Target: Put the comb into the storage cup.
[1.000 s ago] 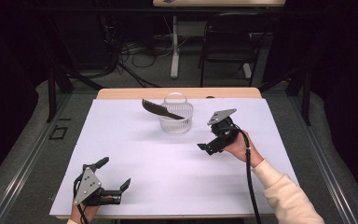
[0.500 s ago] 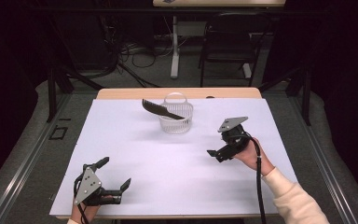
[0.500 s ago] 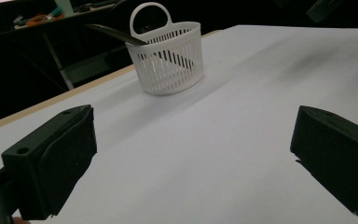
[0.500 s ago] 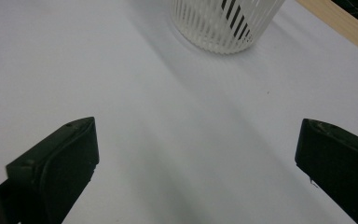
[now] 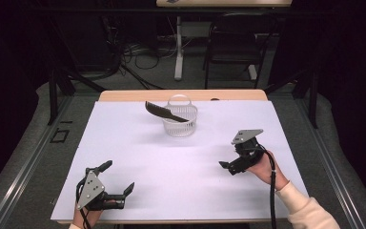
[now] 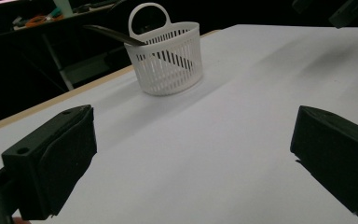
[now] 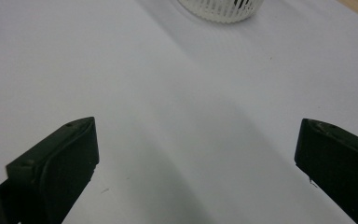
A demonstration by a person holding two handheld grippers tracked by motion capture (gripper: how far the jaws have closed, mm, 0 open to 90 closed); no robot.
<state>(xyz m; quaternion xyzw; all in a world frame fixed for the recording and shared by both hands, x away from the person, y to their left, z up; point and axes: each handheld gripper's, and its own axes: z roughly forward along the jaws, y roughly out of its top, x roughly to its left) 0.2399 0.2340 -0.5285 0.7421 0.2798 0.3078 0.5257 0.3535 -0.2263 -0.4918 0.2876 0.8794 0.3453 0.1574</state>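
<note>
Table (image 5: 138, 143) white-covered; basket (image 5: 179, 123) near far edge.

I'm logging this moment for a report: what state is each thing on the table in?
Comb: leaning in the basket, one end sticking out over the rim.
Basket: upright, handle up, on the white table.
Left claw: open, holding nothing.
Right claw: open, holding nothing.

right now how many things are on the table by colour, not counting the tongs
white: 1, the white slotted plastic basket with a loop handle
black: 1, the long black comb-like tool leaning in the basket and sticking out over its rim
total: 2
</note>
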